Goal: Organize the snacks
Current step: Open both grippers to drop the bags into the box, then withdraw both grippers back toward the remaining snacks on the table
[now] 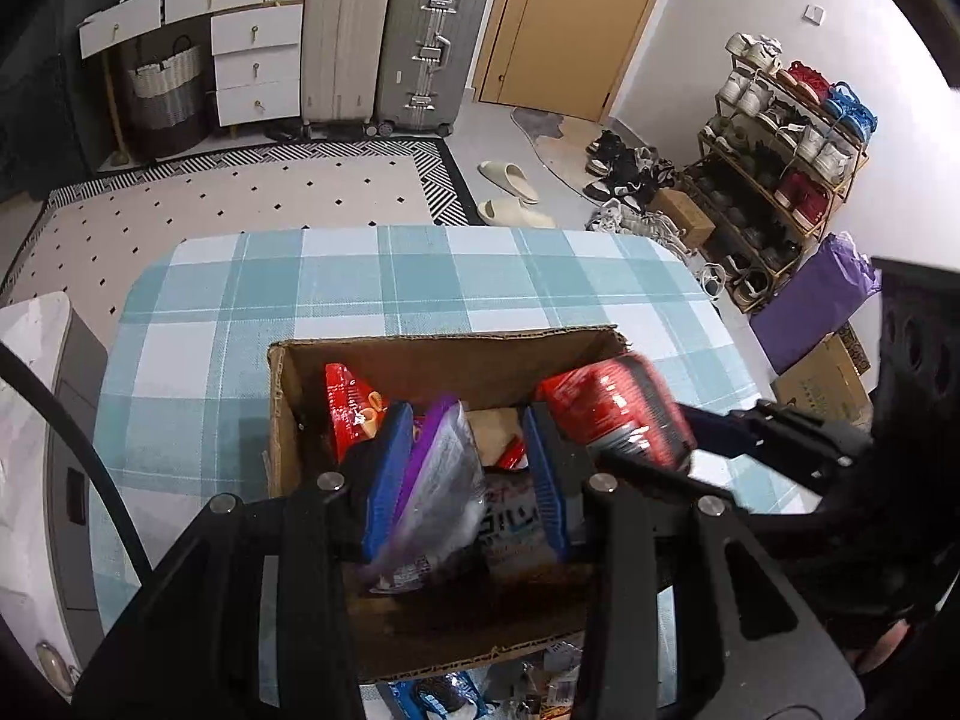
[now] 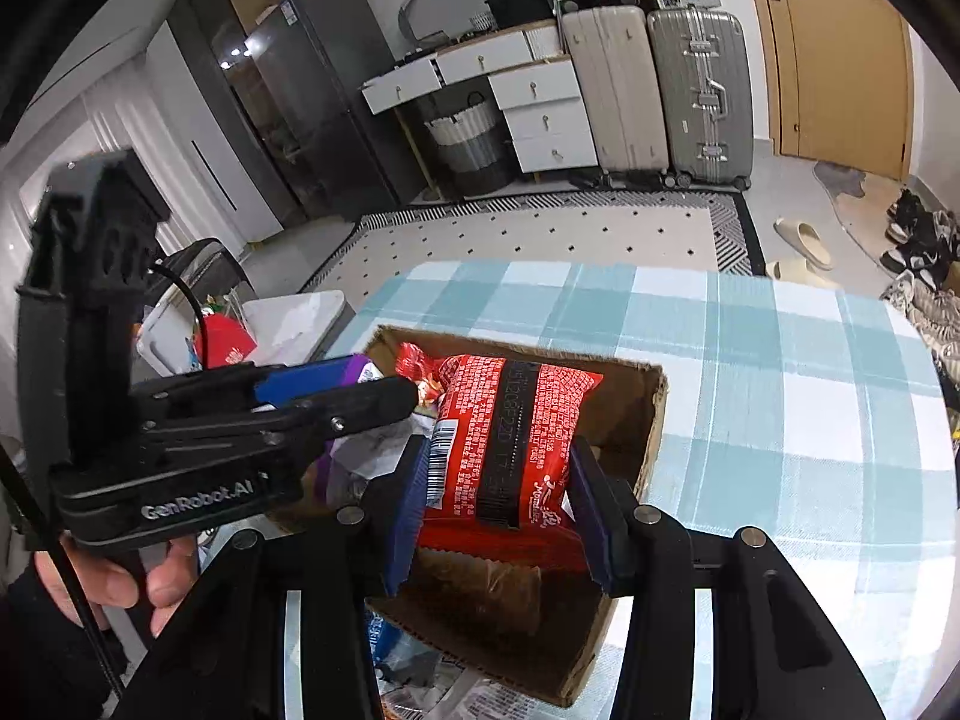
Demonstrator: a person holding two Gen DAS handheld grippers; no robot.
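Plaid-covered table (image 1: 240, 312), open cardboard box (image 1: 420, 354), left hand-held gripper (image 1: 465, 480) clamped on purple snack bag (image 1: 432, 480), right hand-held gripper (image 2: 498, 504) clamped on red noodle packet (image 2: 504, 432) above box.

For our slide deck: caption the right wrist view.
Right gripper holds a red packet over the box.

Two fisheye views, each mounted on a handheld gripper and looking forward and steeply down along its two fingers.

The left wrist view sits close above an open cardboard box (image 1: 420, 354) on a teal plaid tablecloth (image 1: 372, 276). It faces suitcases (image 1: 390, 42) at 12 o'clock and a shoe rack (image 1: 786, 162) at 2 o'clock.

The right wrist view hovers equally near the same box (image 2: 648, 420), facing a dark fridge (image 2: 312, 90) at 11 o'clock.

Both views share the box, tablecloth, patterned rug (image 1: 240, 198), white drawers (image 1: 258, 66), suitcases and wooden door (image 1: 576, 12).
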